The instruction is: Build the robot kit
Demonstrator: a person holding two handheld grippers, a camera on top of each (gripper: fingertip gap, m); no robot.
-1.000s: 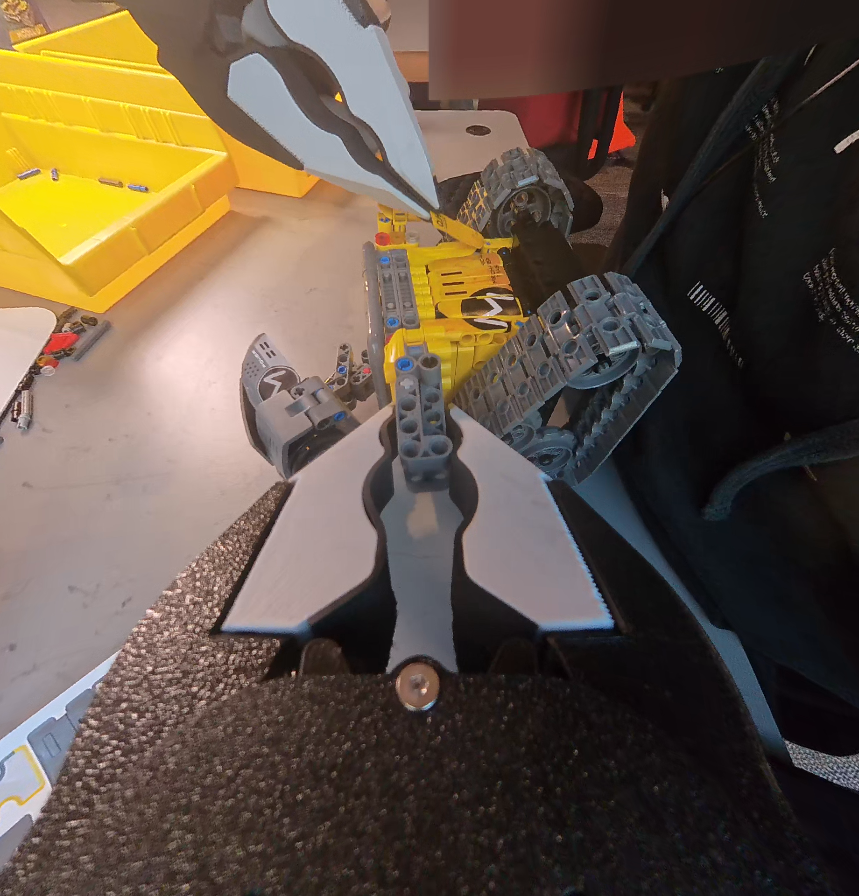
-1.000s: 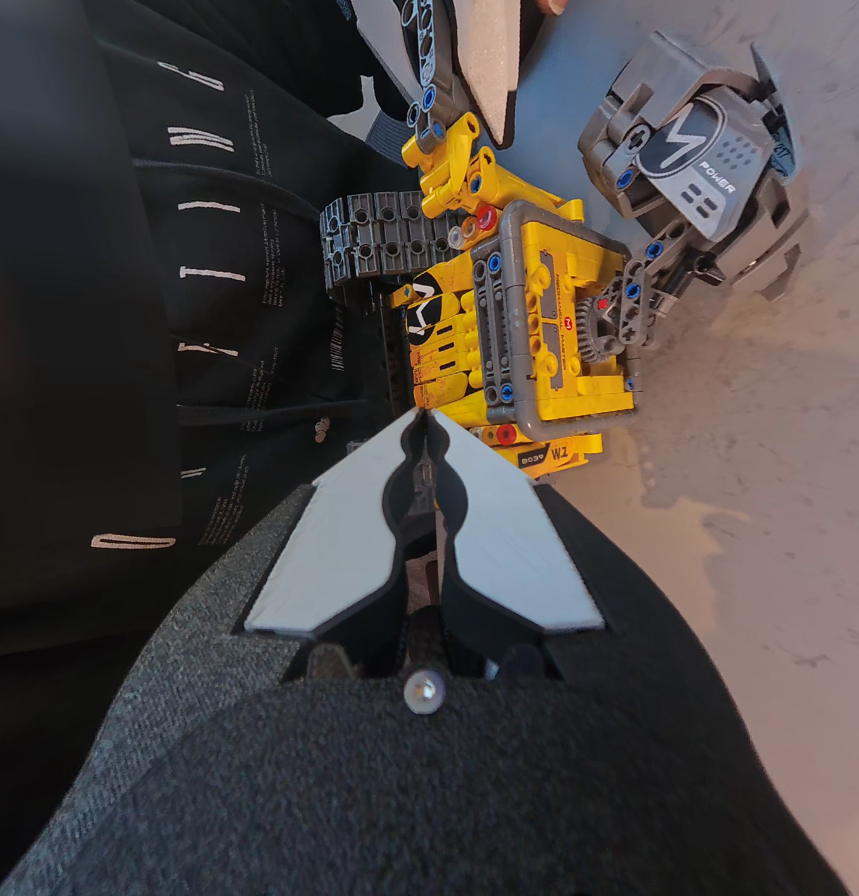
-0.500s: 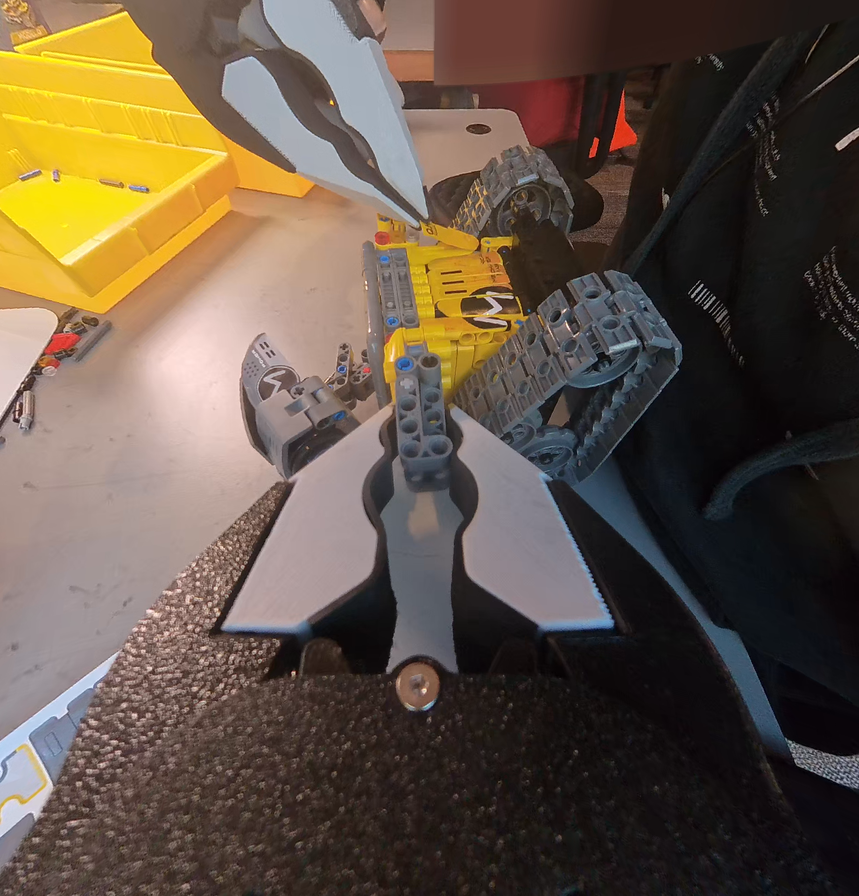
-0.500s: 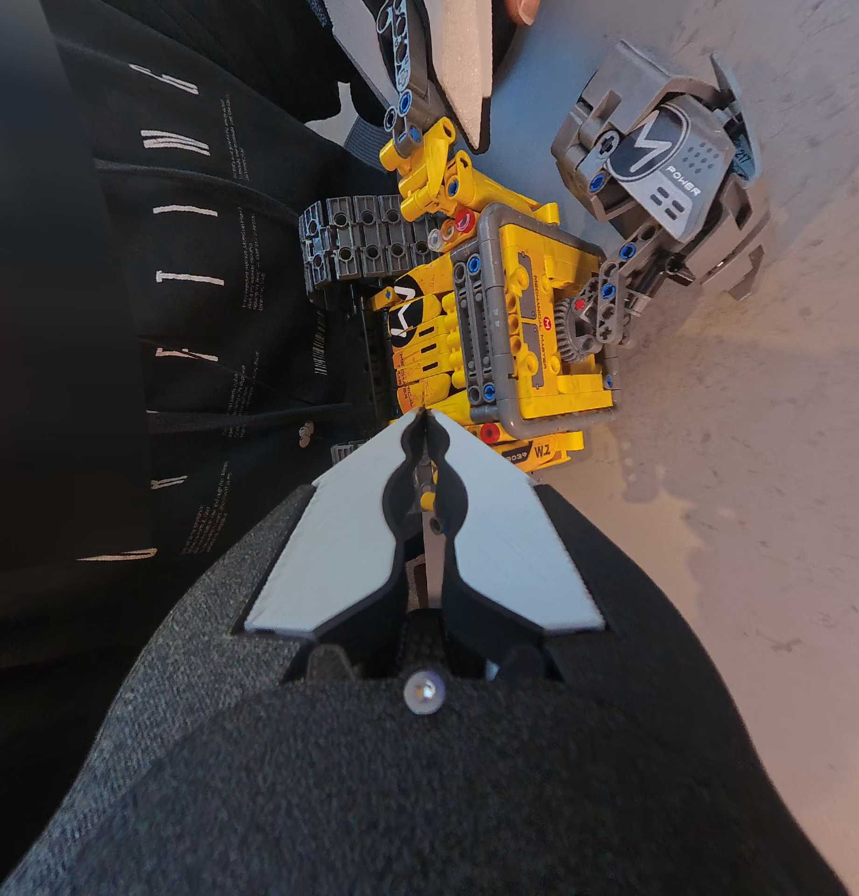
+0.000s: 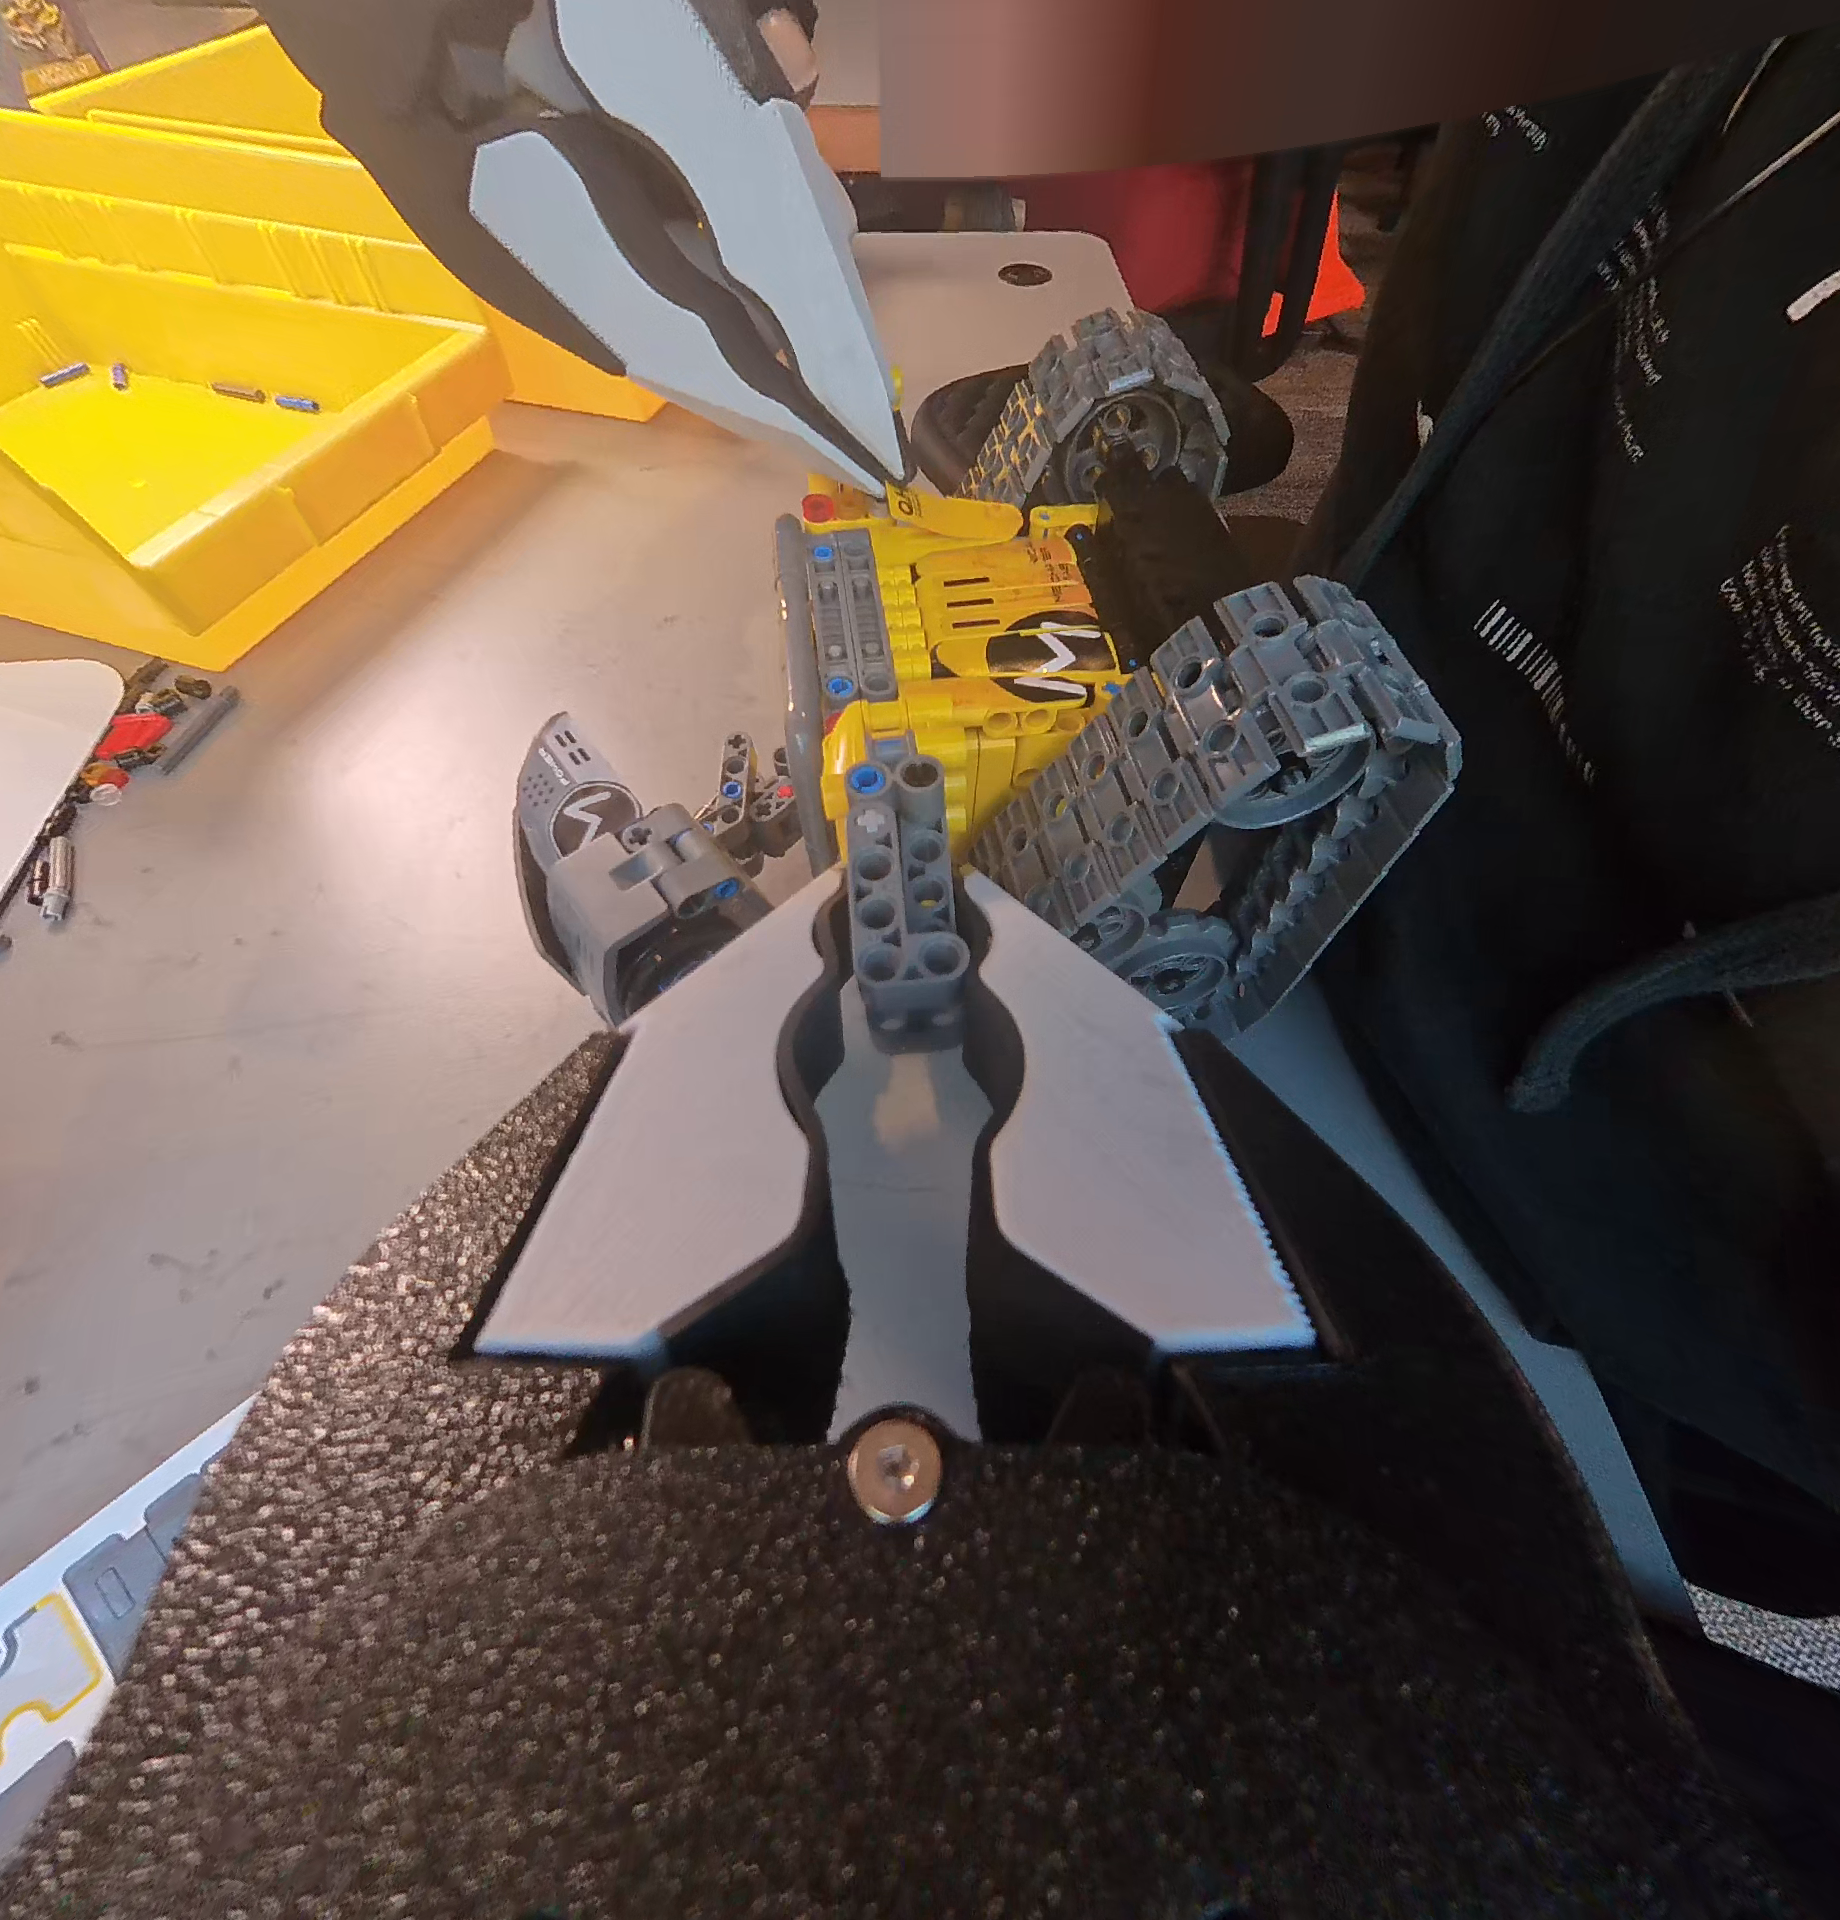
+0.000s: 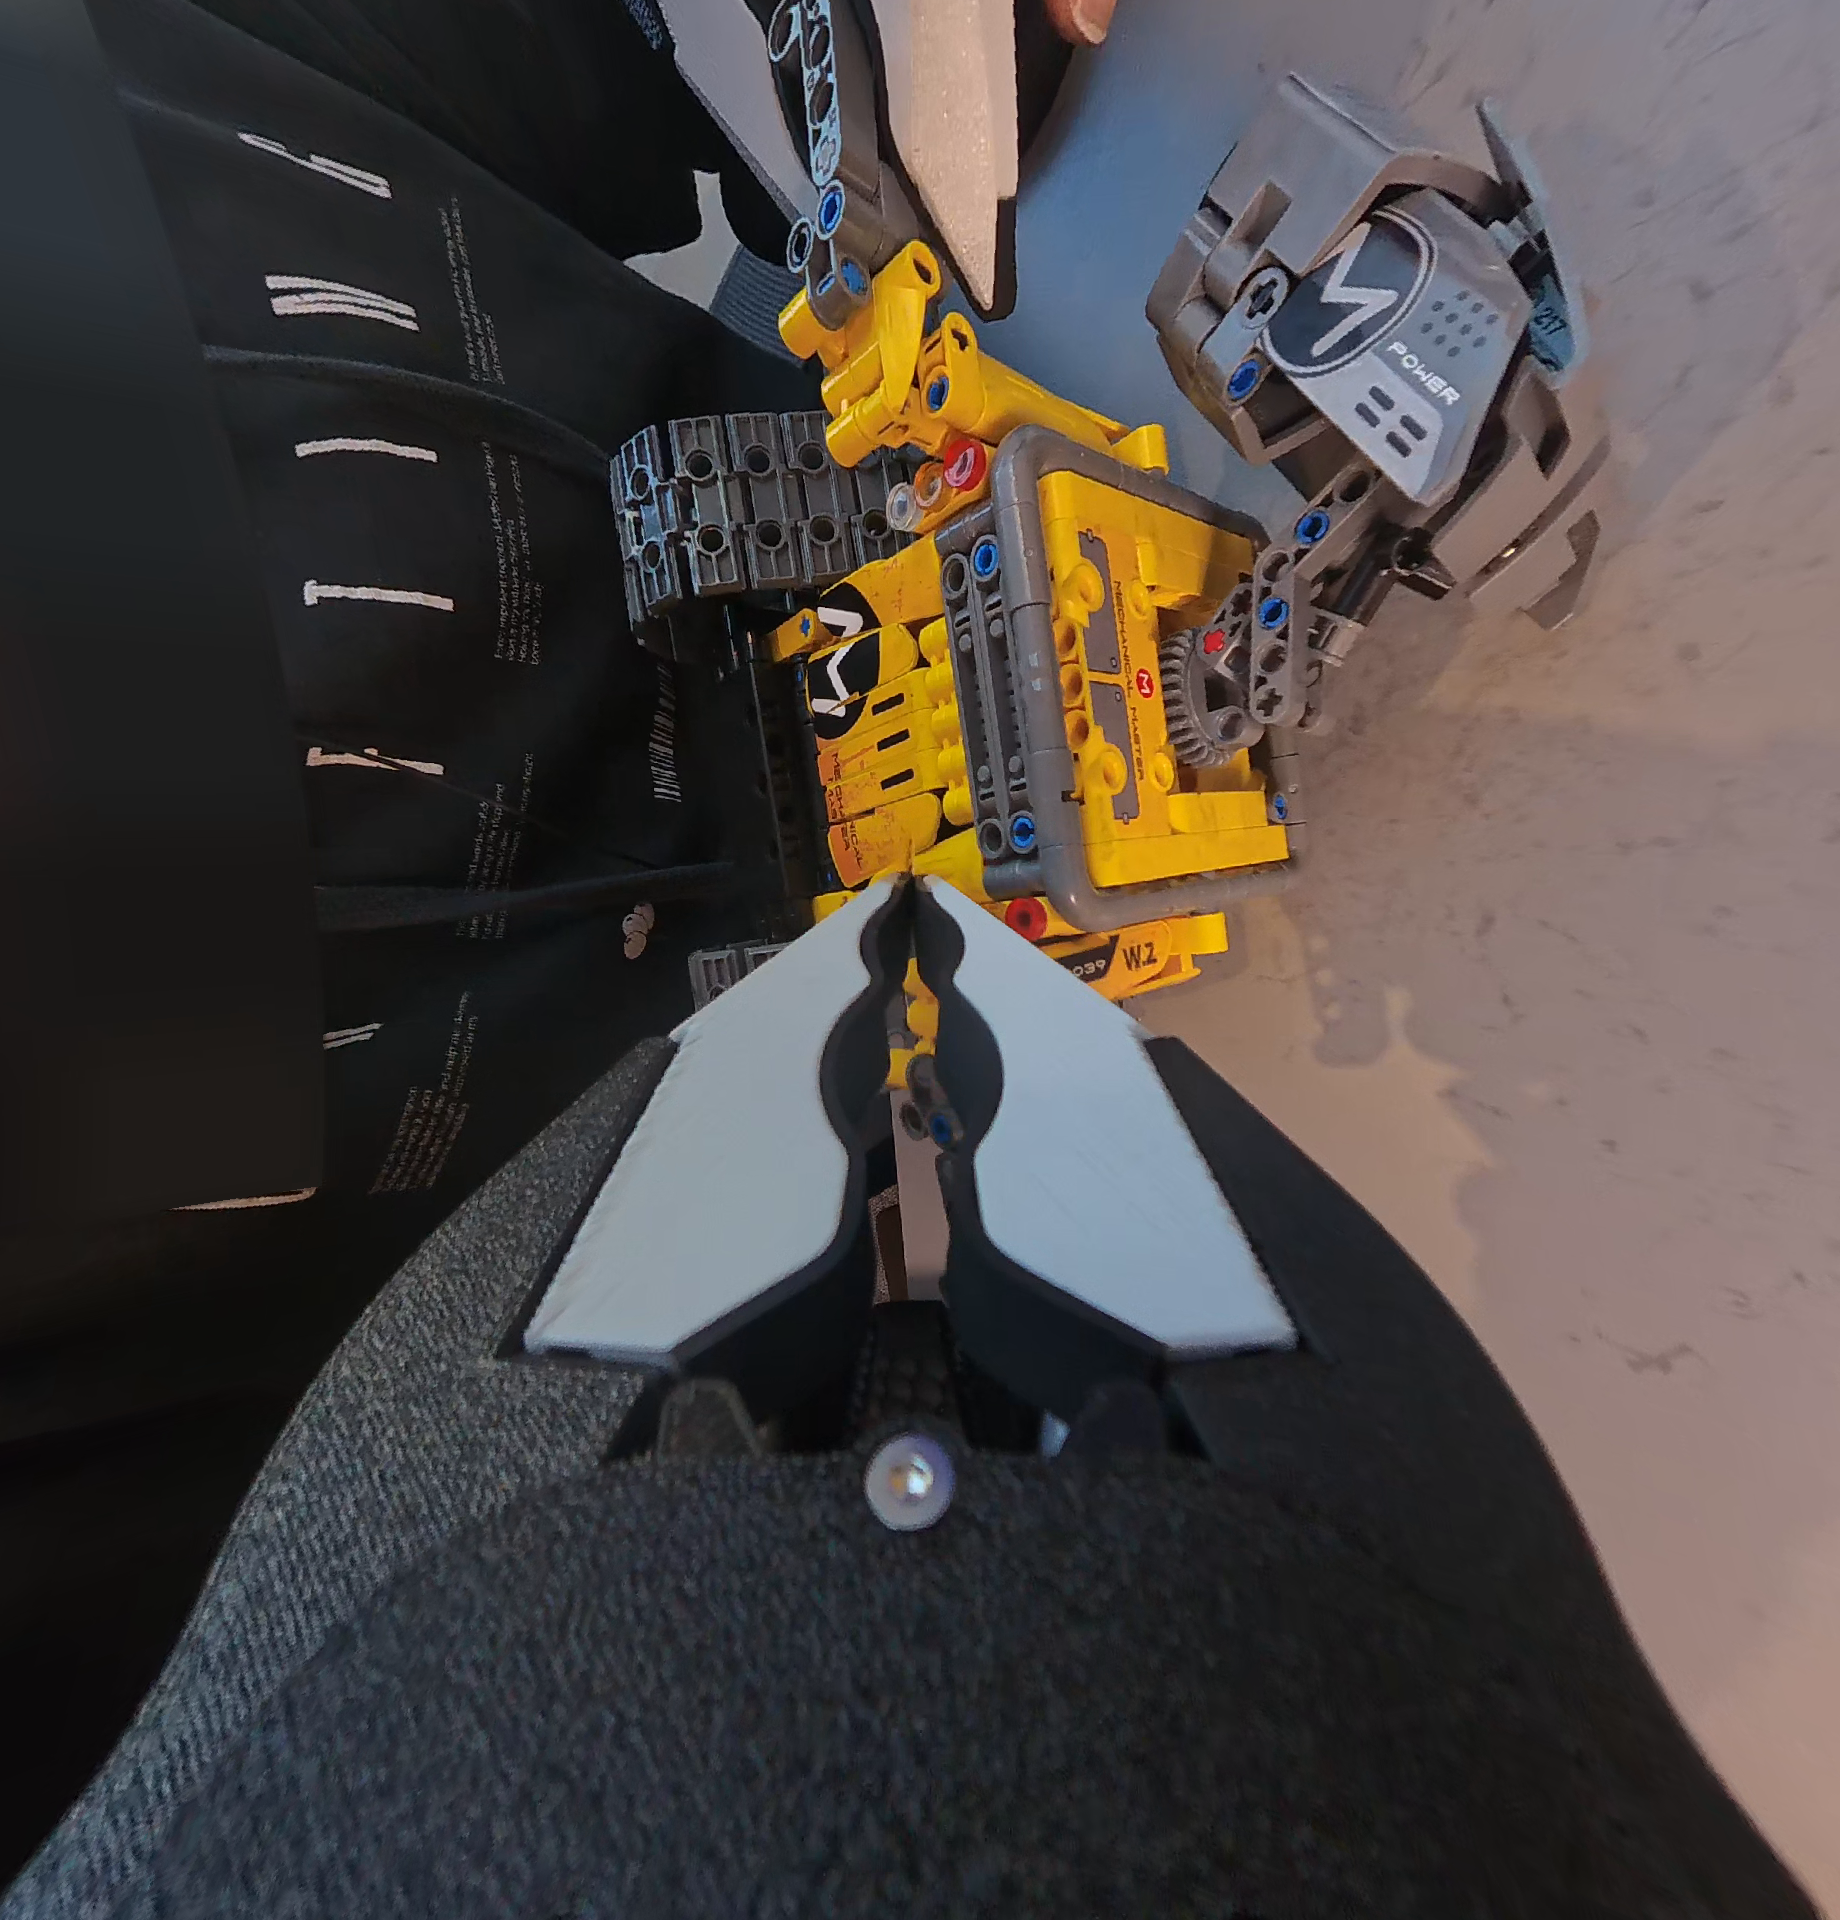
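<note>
Left gripper (image 5: 903,894) clamps grey perforated plastic beam (image 5: 900,894) on yellow brick-built tracked vehicle (image 5: 999,665), which lies on grey tabletop (image 5: 272,987); yellow plastic bin (image 5: 168,416) behind. Right gripper (image 6: 911,883): fingertips nearly together, pinching yellow part at vehicle's edge; black printed garment (image 6: 272,623) beside.

I get bright, even light, soft shadows on the grey tabletop (image 6: 1518,1039), strong fisheye bending at edges, sharp centres.

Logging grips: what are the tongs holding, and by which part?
Left tongs clamp the yellow tracked model's grey perforated beam; right tongs pinch its opposite yellow end.
</note>
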